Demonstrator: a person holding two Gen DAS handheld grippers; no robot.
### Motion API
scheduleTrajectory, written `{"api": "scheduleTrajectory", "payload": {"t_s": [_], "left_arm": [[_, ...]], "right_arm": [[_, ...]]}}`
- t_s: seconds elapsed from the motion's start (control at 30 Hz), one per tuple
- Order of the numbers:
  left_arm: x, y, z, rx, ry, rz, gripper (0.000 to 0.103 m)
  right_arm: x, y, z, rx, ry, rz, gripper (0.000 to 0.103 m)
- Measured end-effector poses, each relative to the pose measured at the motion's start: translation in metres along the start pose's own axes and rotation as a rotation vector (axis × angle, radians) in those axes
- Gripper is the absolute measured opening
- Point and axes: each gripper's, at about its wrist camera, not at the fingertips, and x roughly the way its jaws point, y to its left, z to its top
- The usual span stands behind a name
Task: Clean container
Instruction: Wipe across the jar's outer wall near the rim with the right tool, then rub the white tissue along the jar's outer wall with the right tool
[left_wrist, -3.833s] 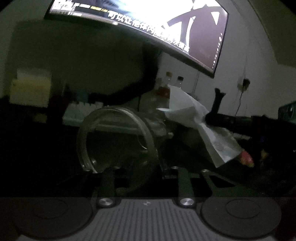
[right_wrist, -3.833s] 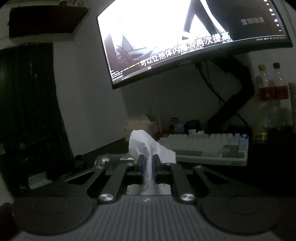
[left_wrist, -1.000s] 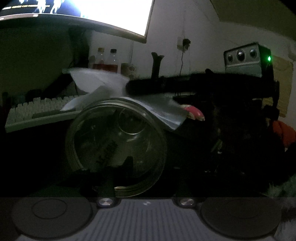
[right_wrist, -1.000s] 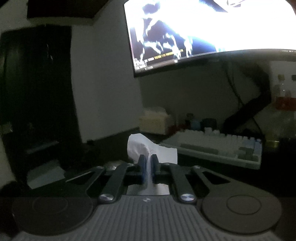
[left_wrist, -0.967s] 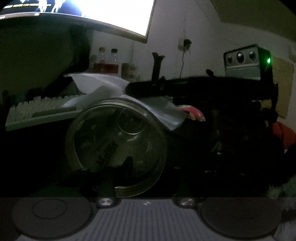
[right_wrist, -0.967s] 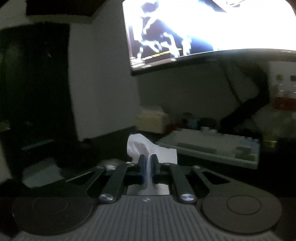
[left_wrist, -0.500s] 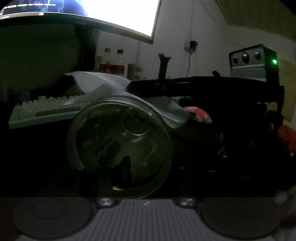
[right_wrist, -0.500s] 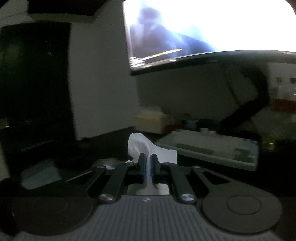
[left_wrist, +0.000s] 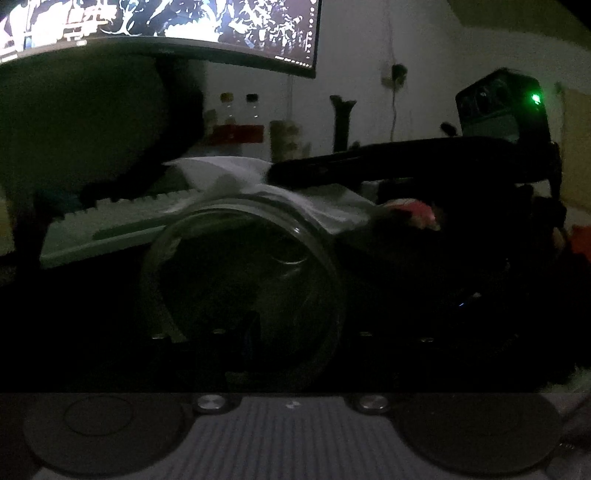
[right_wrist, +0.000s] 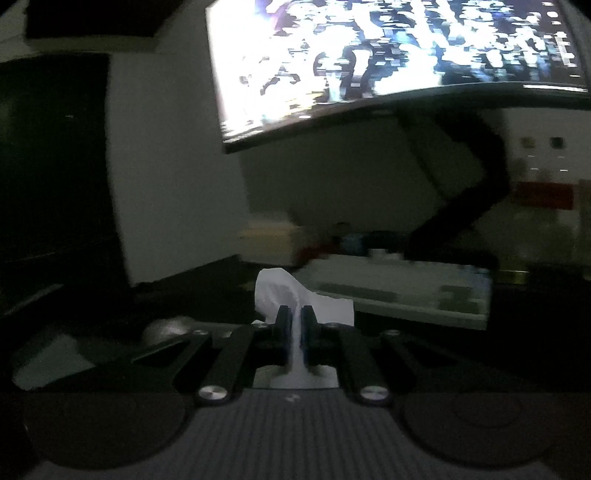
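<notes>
A clear glass container (left_wrist: 243, 291) lies on its side between my left gripper's fingers, its round mouth facing the camera. My left gripper (left_wrist: 291, 332) is shut on it; the fingers are dark and hard to see. My right gripper (right_wrist: 294, 325) is shut on a white tissue (right_wrist: 291, 291). In the left wrist view the right gripper's dark body (left_wrist: 406, 158) reaches in from the right and the tissue (left_wrist: 258, 184) lies over the container's upper rim.
A lit curved monitor (right_wrist: 388, 55) hangs above a white keyboard (left_wrist: 110, 225). Two bottles with red labels (left_wrist: 240, 125) stand at the back. The desk is very dark. A pale box (right_wrist: 269, 240) sits behind the keyboard.
The container has stayed in my left gripper while the view turned slightly and grew darker. The tissue has stayed on the container's top rim. The right wrist view has shifted sideways and blurred.
</notes>
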Motion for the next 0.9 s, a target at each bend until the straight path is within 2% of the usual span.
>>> {"api": "scheduleTrajectory", "payload": {"t_s": [0.37,0.77,0.83,0.9], "left_arm": [[-0.001,0.0,0.0,-0.013,-0.015,-0.014,0.04],[0.0,-0.003,0.001,-0.011,-0.016,-0.014,0.04],[0.0,-0.002,0.002,-0.013,-0.016,-0.016,0.04],[0.0,-0.001,0.002,-0.015,-0.016,-0.016,0.04]], "right_arm": [[0.004,0.008,0.0,-0.007,-0.002,0.071,0.008],[0.001,0.006,0.0,-0.017,0.004,0.082,0.008],[0.002,-0.001,0.0,-0.002,0.004,0.039,0.008],[0.004,-0.011,-0.001,0.018,-0.003,-0.06,0.008]]}}
